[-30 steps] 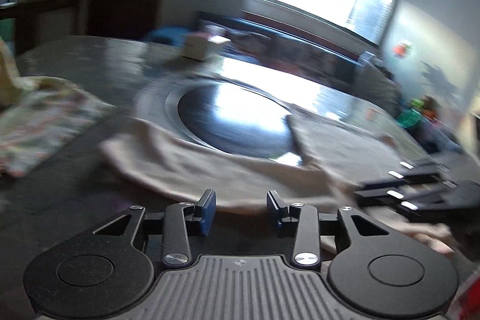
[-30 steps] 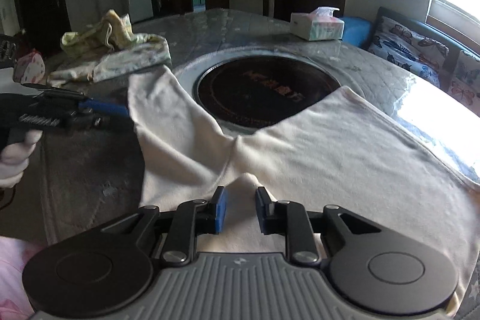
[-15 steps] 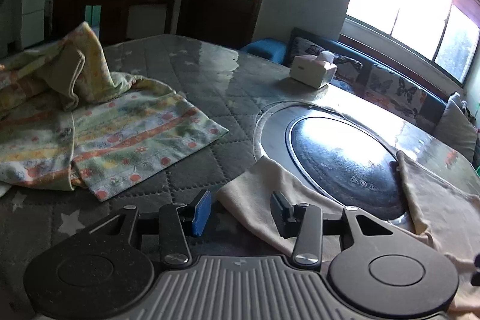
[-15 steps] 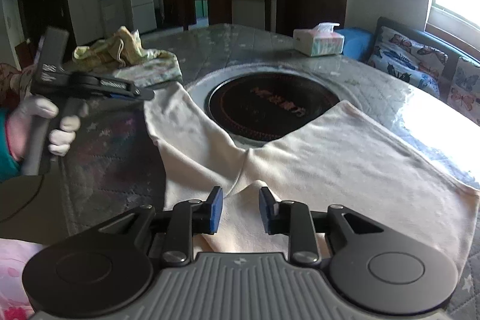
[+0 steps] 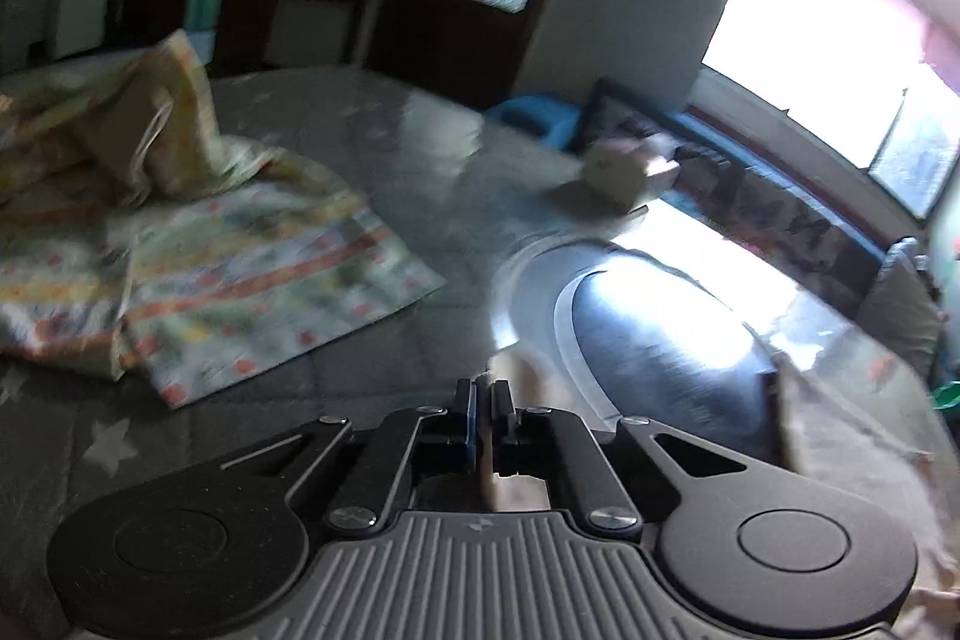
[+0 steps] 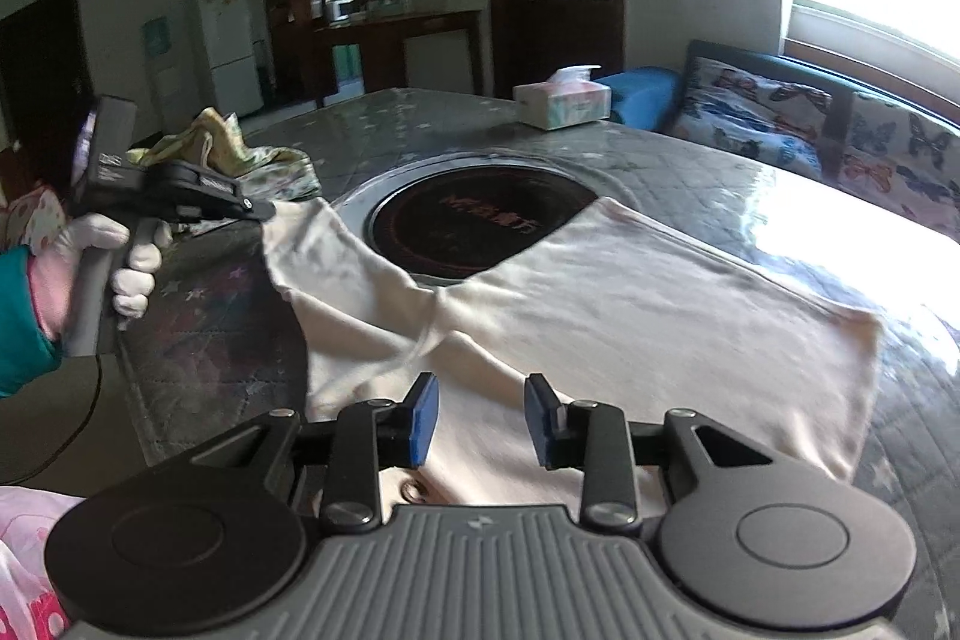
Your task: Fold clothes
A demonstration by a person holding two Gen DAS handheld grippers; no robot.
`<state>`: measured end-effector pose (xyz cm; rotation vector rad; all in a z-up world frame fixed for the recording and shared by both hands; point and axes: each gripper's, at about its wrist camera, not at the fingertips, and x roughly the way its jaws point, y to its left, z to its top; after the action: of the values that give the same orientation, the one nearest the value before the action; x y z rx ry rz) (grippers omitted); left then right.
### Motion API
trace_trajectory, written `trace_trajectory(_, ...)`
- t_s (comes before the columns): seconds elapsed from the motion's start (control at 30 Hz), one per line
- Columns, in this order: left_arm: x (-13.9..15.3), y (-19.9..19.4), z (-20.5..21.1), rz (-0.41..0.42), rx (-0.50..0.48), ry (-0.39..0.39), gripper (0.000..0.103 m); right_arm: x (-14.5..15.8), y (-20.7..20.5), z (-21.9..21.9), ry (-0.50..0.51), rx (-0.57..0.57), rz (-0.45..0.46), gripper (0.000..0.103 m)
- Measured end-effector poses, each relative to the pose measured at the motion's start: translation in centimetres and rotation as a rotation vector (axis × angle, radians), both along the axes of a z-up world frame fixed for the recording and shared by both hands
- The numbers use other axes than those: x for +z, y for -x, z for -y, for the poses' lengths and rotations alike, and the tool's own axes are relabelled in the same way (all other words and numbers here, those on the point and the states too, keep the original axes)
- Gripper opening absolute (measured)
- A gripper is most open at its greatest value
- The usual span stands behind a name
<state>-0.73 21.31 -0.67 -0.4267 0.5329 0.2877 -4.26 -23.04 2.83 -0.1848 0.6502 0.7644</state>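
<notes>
While my left gripper [image 5: 483, 421] pinches the limp cream garment's [image 6: 630, 292] corner and my right gripper [image 6: 480, 421] stands spread, I'd grip hems, since thin cloth sags.

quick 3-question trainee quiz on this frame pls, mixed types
1. True or false: the left gripper is shut on the cream garment.
2. What lies between the right gripper fingers? A) tissue box B) cream garment, ungripped C) nothing
3. Fill in: the tissue box stands beyond the dark round ____.

Key: 1 true; 2 B; 3 hob.
</notes>
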Motion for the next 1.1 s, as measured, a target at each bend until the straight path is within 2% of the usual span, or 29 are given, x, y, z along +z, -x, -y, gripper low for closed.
trace_trajectory(0.3,7.6,-0.1,8.5,0.179,-0.313,-0.016,0.005,0.0,0.9,4.2,-0.066,-0.122,0.011,0.031)
trace_trajectory(0.5,10.3,-0.4,15.4,0.249,-0.547,0.009,0.005,0.1,1.8,7.4,-0.100,-0.207,0.027,0.031)
trace_trajectory(0.63,10.2,-0.5,19.8,0.247,-0.686,0.020,0.005,-0.3,2.5,9.5,-0.121,-0.265,0.021,0.031)
trace_trajectory(0.8,8.4,-0.5,23.9,0.207,-0.822,0.059,0.005,-1.1,2.9,11.4,-0.123,-0.323,-0.001,0.031)
trace_trajectory(1.1,3.3,-1.0,27.8,0.074,-0.962,0.101,0.006,-2.2,2.8,13.3,-0.119,-0.402,-0.030,0.031)
